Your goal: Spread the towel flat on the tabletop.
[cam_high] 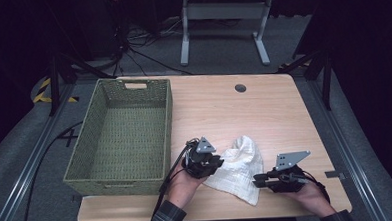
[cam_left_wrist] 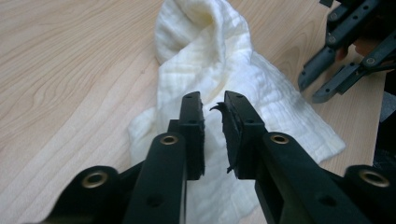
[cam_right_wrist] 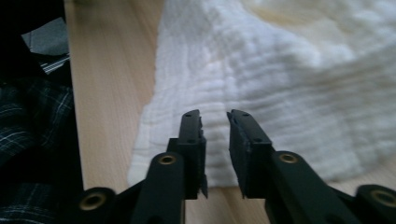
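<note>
A white waffle-weave cloth (cam_high: 240, 164) lies crumpled on the wooden table (cam_high: 224, 109), near its front edge. My left gripper (cam_high: 218, 162) sits at the cloth's left edge, held in a hand with a plaid sleeve. In the left gripper view the cloth (cam_left_wrist: 210, 56) lies just beyond and below my left gripper (cam_left_wrist: 212, 100), whose jaws stand a narrow gap apart with nothing pinched. My right gripper (cam_high: 258, 180) points at the cloth's front right corner. In the right gripper view my right gripper (cam_right_wrist: 214, 115) hovers over the cloth's (cam_right_wrist: 289, 70) edge, jaws nearly together, nothing between them.
A large green woven basket (cam_high: 169, 116) stands on the left part of the table, close to my left hand. A round cable hole (cam_high: 240, 88) sits near the table's far edge. The other gripper (cam_left_wrist: 312, 87) shows at the upper right of the left gripper view.
</note>
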Motion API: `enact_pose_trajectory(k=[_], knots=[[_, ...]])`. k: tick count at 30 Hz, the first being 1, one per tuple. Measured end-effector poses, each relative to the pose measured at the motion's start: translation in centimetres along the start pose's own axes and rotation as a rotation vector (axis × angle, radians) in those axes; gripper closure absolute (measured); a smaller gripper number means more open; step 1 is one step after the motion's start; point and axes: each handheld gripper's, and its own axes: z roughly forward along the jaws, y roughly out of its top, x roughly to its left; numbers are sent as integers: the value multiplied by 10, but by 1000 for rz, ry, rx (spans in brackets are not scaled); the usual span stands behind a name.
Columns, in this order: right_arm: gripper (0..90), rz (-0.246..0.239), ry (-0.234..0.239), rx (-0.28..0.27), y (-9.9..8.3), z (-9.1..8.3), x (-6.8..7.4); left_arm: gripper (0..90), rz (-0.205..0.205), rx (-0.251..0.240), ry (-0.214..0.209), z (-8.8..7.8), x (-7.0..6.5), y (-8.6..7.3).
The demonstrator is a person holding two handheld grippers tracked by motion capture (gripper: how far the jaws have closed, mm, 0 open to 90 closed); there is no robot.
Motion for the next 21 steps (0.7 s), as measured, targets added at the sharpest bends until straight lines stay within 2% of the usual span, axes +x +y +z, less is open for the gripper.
enact_pose_trajectory(k=[3, 8, 10, 15, 16, 21], knots=[[889, -27, 18, 18, 2, 10, 6, 891, -22, 0, -6, -1, 1, -5], [896, -36, 36, 80, 2, 22, 7, 896, -18, 2, 5, 0, 3, -6], [898, -32, 28, 106, 0, 23, 5, 895, -21, 4, 1, 1, 3, -6], [898, -18, 15, 108, -3, 17, -2, 893, -20, 5, 0, 2, 3, -7], [898, -7, -7, 112, -5, 12, -7, 893, -16, 9, 0, 3, 3, -7], [898, 25, -55, 116, -11, -1, -19, 892, -15, 25, -11, 6, 3, -8]])
